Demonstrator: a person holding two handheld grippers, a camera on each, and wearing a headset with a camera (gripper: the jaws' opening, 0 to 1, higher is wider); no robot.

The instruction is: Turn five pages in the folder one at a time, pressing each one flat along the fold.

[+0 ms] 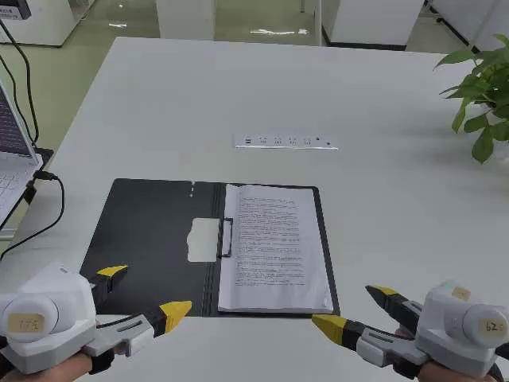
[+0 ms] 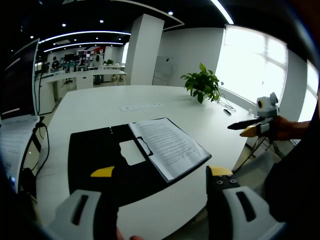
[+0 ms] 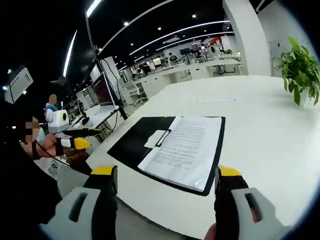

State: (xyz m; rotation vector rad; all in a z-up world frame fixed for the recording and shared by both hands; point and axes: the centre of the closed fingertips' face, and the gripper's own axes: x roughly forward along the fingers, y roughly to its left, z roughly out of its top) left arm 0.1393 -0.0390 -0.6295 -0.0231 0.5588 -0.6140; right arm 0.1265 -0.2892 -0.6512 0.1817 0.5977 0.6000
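A black folder (image 1: 151, 239) lies open on the white table, with a stack of printed pages (image 1: 274, 247) clipped on its right half and a small white slip (image 1: 203, 239) on the left half. The same folder (image 2: 115, 160) and pages (image 2: 170, 147) appear in the left gripper view, and the folder (image 3: 135, 137) with pages (image 3: 187, 147) in the right gripper view. My left gripper (image 1: 143, 293) hovers open at the folder's near left corner. My right gripper (image 1: 354, 308) stands open off the near right corner. Neither holds anything.
A white power strip (image 1: 285, 142) lies on the table behind the folder. A potted plant (image 1: 481, 99) stands at the right edge. A laptop (image 1: 12, 159) with black cables (image 1: 49, 207) sits at the left. The table (image 1: 398, 207) ends just below the folder.
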